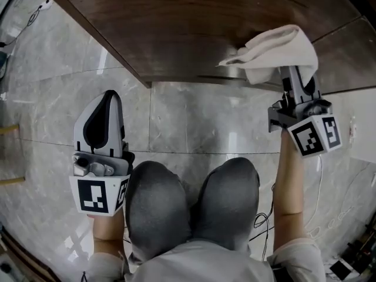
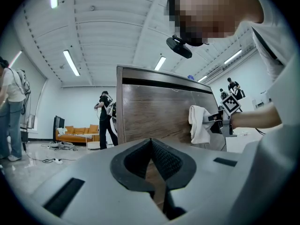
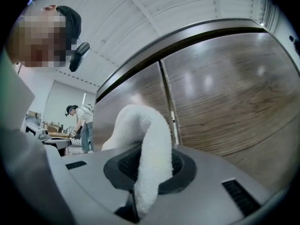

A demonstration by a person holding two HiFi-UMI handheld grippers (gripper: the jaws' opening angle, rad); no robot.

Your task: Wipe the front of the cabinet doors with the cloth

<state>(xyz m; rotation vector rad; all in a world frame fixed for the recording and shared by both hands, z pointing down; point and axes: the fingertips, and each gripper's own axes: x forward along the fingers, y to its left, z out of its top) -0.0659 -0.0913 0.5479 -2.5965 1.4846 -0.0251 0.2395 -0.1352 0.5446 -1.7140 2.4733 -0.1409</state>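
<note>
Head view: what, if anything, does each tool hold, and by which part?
The right tool grips the white cloth by a bunched fold; the left tool is shut and empty.

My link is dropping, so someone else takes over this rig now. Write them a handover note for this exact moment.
Right gripper: shut on the white cloth, held up at the cabinet front, near the seam between two doors.
Left gripper: shut, empty, low over the floor, away from the cabinet.
Done: the cloth is gripped and at the doors. The wood shows no sign of which parts are wiped.
Left: wipe across both door fronts, treating them as unwiped.
</note>
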